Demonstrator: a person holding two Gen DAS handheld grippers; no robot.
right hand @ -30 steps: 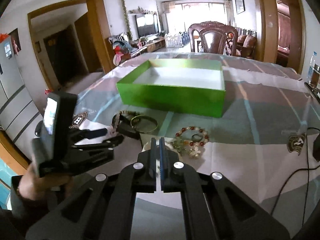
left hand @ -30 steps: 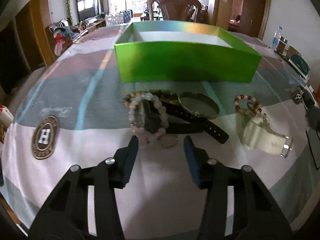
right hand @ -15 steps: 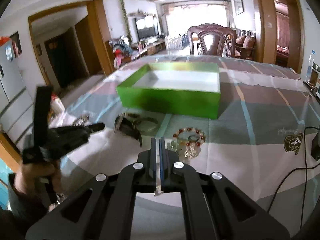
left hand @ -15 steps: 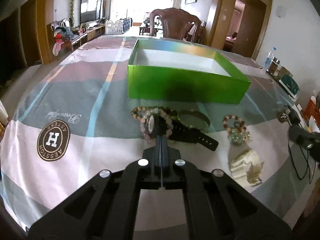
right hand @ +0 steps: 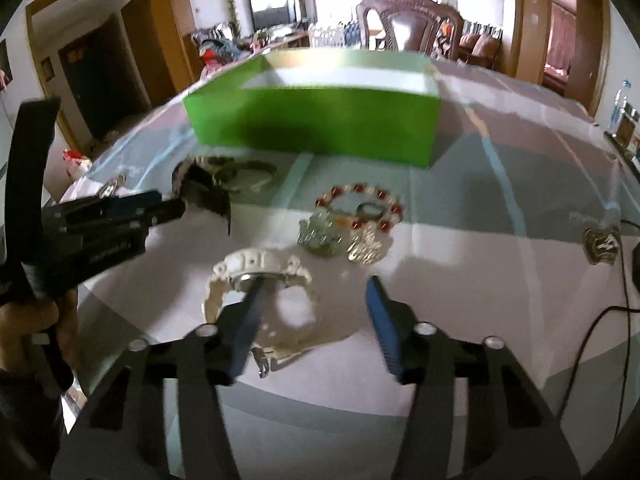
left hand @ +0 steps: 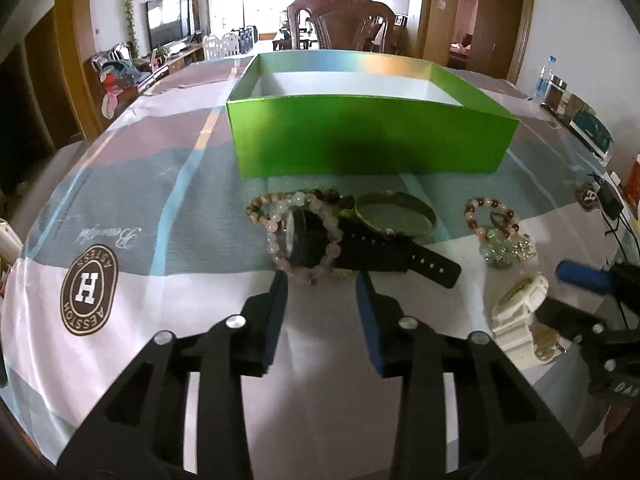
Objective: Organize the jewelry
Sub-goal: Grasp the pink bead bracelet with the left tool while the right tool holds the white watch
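Note:
An open green box (left hand: pixel 368 136) (right hand: pixel 312 124) stands on the tablecloth behind the jewelry. In front of it lie a pink bead bracelet (left hand: pixel 276 240), a black watch (left hand: pixel 384 256) and a metal bangle (left hand: pixel 394 216). A red-and-white bead bracelet (right hand: pixel 360 208) and a white watch (right hand: pixel 256 264) lie further right. My left gripper (left hand: pixel 320 280) hovers just short of the pink bracelet, jaws opening, nothing between them. My right gripper (right hand: pixel 316 284) is low over the white watch, jaws opening. Its left finger overlaps the watch case and the pads do not press on it.
A black cable (right hand: pixel 592 320) runs across the cloth at the right. Bottles and boxes (left hand: pixel 560 92) line the table's right edge. A wooden chair (left hand: pixel 344 20) stands beyond the box. A person's hand (right hand: pixel 24 320) holds the left gripper (right hand: pixel 168 208) at the left.
Both grippers were shut half a second ago and now stand apart. The right gripper has dropped toward the white watch. The left gripper sits close to the pink bracelet again.

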